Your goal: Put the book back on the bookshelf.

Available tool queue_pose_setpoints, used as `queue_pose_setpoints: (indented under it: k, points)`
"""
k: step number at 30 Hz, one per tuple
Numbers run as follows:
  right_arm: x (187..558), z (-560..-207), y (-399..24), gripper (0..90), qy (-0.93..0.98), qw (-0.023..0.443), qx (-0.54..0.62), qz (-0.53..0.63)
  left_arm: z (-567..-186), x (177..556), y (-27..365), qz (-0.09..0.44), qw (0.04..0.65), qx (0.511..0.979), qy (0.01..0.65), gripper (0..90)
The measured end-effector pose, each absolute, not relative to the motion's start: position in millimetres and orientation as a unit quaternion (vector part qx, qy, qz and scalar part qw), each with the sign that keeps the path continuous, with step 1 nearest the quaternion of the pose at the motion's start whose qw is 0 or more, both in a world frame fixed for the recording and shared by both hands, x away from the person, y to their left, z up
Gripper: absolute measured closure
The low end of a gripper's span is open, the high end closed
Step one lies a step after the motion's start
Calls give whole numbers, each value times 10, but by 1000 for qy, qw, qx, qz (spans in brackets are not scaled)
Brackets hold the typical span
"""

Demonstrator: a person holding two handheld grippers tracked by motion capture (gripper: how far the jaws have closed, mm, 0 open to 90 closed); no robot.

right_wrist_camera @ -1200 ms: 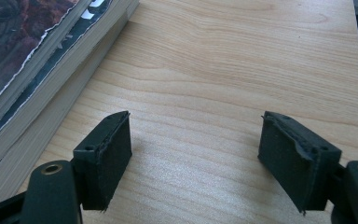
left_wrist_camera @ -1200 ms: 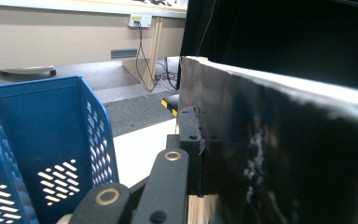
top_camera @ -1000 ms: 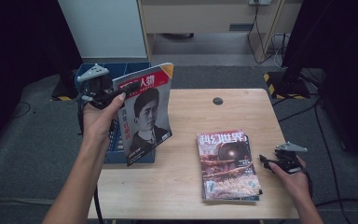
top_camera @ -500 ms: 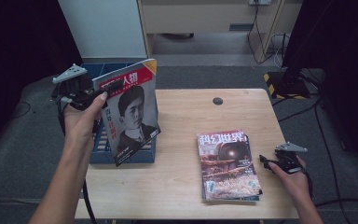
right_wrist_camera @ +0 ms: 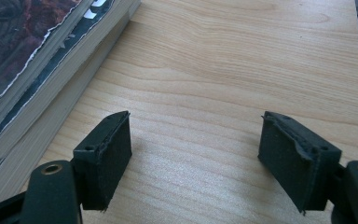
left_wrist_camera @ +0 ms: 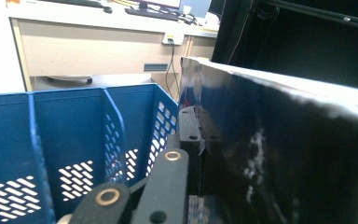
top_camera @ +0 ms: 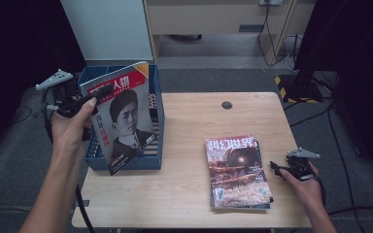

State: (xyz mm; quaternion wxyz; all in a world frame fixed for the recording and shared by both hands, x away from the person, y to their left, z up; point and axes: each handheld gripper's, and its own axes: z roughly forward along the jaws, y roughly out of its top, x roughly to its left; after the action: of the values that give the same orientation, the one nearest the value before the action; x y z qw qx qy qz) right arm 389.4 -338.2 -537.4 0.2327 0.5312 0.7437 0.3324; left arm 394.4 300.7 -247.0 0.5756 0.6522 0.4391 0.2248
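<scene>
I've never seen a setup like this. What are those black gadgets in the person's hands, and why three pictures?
They are hand-held grippers, each with two black jaws and its own camera. The high view looks down on the wooden table. The left gripper is clamped on a magazine, held over a blue file box; its camera sees the box's slots beside the dark cover. The right gripper rests open beside a stack of magazines; its camera shows the open jaws and the stack's edge.

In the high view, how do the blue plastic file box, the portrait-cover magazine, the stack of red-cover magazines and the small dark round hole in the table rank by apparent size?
1. Blue plastic file box.
2. and 3. Portrait-cover magazine and stack of red-cover magazines: too alike, and the raised magazine is nearer the camera.
4. Small dark round hole.
</scene>
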Motion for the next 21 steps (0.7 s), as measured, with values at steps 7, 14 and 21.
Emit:
queue_pose_setpoints:
  k: [7,14,21]
  points:
    - [3893,-5374,-3380,253,744,233,531,333,-2462,3884,3176,234,572,648,446,865]
    - [3893,-5375,-3381,252,744,233,530,333,-2476,3855,3313,239,573,638,455,865]
    - [3894,-5375,-3381,252,744,234,529,333,-2472,3796,3450,246,571,632,462,865]
